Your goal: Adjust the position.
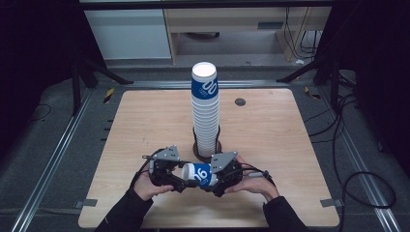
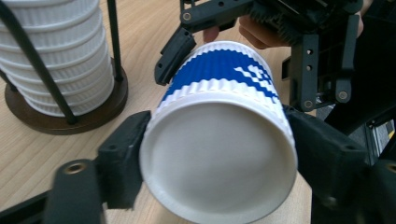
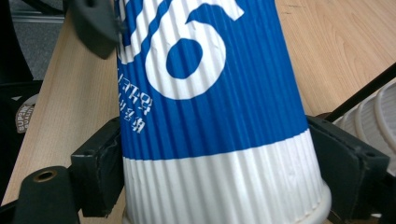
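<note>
one blue-and-white ribbed paper cup [image 1: 198, 174] is off the tall white cup stack [image 1: 205, 113] – left tool [image 1: 180, 182] and right tool [image 1: 212, 180] both clamp it above the wooden table [image 1: 270, 140]; placing remains.

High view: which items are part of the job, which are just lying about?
In the job:
- paper cup, on its side, gripped by left claw and right claw
- cup stack in its holder

Lying about:
- grey disc on table
- floor cables
</note>
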Demonstrator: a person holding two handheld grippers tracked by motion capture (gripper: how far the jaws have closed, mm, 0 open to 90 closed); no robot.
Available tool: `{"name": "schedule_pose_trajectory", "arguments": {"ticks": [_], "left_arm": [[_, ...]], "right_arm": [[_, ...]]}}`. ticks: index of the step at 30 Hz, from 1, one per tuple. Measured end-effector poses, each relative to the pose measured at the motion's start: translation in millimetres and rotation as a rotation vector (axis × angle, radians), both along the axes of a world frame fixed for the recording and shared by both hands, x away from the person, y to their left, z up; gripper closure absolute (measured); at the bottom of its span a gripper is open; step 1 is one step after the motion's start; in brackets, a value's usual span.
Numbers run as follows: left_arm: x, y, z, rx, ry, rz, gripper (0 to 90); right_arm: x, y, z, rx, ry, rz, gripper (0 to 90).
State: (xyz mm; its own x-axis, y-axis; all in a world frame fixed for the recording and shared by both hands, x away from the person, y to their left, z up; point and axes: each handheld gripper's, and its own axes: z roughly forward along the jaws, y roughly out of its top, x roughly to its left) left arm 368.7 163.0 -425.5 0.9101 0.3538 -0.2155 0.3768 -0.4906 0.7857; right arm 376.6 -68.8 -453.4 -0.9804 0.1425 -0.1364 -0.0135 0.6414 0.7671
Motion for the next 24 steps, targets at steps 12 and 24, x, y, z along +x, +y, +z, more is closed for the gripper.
{"name": "schedule_pose_trajectory", "arguments": {"ticks": [12,24], "left_arm": [[0.2,3.6,1.7,-0.014,-0.008,0.014,27.0],[4.0,30.4,15.6,-0.104,-0.058,0.08,27.0]], "right_arm": [[1.9,-2.4,3.1,0.045,0.027,-0.024,8.1],[9.5,-39.5,24.4,0.208,0.066,-0.118,6.0]]}}
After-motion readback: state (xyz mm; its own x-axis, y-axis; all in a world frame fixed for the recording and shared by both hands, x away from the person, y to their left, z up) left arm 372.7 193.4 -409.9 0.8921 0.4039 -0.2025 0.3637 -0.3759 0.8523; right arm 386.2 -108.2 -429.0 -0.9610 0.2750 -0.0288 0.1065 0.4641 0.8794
